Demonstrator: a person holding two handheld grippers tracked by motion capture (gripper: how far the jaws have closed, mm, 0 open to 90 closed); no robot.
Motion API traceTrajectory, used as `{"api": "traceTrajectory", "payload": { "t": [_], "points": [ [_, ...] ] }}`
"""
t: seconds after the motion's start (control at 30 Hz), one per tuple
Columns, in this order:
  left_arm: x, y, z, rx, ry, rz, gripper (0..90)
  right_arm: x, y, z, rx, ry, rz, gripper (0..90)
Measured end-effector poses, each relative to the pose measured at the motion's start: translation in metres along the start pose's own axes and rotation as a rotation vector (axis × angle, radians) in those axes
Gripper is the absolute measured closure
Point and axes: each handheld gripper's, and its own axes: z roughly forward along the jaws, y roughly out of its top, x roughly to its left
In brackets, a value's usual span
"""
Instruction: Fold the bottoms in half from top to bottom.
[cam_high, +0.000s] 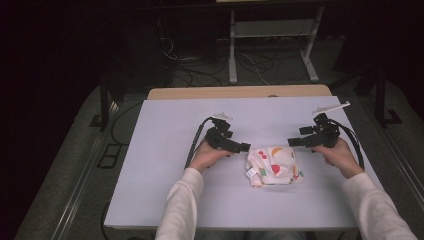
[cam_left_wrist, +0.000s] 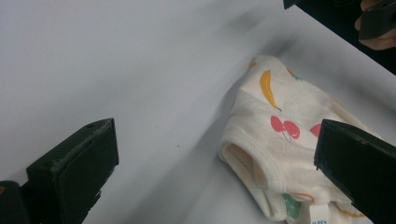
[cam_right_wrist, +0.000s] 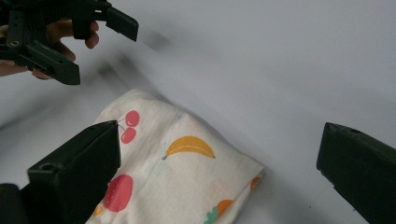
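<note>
Folded fruit-print cloth (cam_high: 274, 165) on desk (cam_high: 165, 150). Left gripper (cam_high: 239, 147), right gripper (cam_high: 294, 142) flank cloth, jaws wide, empty. Risk: single-layer pinch unfolds it.

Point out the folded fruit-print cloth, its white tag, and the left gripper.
folded fruit-print cloth (cam_high: 274, 164), high view, middle of its top face.
white tag (cam_high: 251, 173), high view, tag at its left edge.
left gripper (cam_high: 244, 147), high view, between its jaw tips.

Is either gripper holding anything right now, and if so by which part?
Nothing is held. The left gripper and the right gripper are both open, flanking the folded fruit-print cloth on the table.
</note>
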Motion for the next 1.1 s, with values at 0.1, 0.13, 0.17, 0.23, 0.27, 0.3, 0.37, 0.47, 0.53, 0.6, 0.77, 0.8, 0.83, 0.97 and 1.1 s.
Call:
{"api": "traceTrajectory", "payload": {
  "t": [0.1,0.13,0.17,0.23,0.27,0.3,0.37,0.47,0.53,0.6,0.77,0.8,0.83,0.97,1.1],
  "points": [
    [0.001,-0.001,0.003,-0.006,0.002,-0.01,0.0,-0.002,-0.005,0.003,-0.002,0.0,0.008,0.0],
    [0.001,-0.001,0.004,-0.009,0.001,-0.016,0.0,-0.003,-0.006,0.004,0.002,-0.005,0.011,0.0],
    [0.002,-0.002,0.006,-0.009,0.0,-0.02,0.0,-0.005,-0.008,0.004,0.005,-0.007,0.015,0.0],
    [0.002,-0.002,0.009,-0.009,-0.006,-0.026,0.0,-0.007,-0.011,0.006,0.007,-0.009,0.024,0.0],
    [0.002,-0.002,0.011,-0.011,-0.007,-0.025,0.0,-0.008,-0.012,0.007,0.014,-0.014,0.025,0.0],
    [0.001,-0.003,0.012,-0.014,-0.005,-0.021,0.0,-0.009,-0.014,0.007,0.016,-0.015,0.028,0.0],
    [0.0,-0.003,0.016,-0.017,0.004,-0.016,0.2,-0.012,-0.016,0.009,0.016,-0.012,0.033,0.0],
    [-0.003,-0.005,0.021,-0.008,0.008,-0.004,3.1,-0.015,-0.022,0.012,0.024,-0.015,0.056,1.0],
    [-0.004,-0.005,0.024,-0.011,0.001,-0.008,4.9,-0.016,-0.024,0.013,0.029,-0.033,0.044,3.8],
    [-0.005,-0.005,0.027,-0.017,-0.007,-0.015,5.3,-0.018,-0.026,0.012,0.024,-0.042,0.052,4.1],
    [-0.005,-0.006,0.03,-0.02,-0.036,-0.026,9.9,-0.022,-0.03,0.011,0.029,-0.042,0.058,8.8],
    [-0.005,-0.006,0.031,-0.021,-0.042,-0.028,11.4,-0.023,-0.03,0.01,0.031,-0.038,0.061,11.0],
    [-0.005,-0.006,0.031,-0.022,-0.049,-0.037,12.8,-0.024,-0.031,0.011,0.032,-0.026,0.061,12.9],
    [-0.002,-0.008,0.034,-0.014,-0.068,-0.056,14.7,-0.025,-0.033,0.014,0.057,-0.011,0.068,14.4],
    [0.0,-0.01,0.036,0.006,-0.087,-0.062,19.5,-0.024,-0.032,0.018,0.075,-0.009,0.062,15.2]
  ]
}}
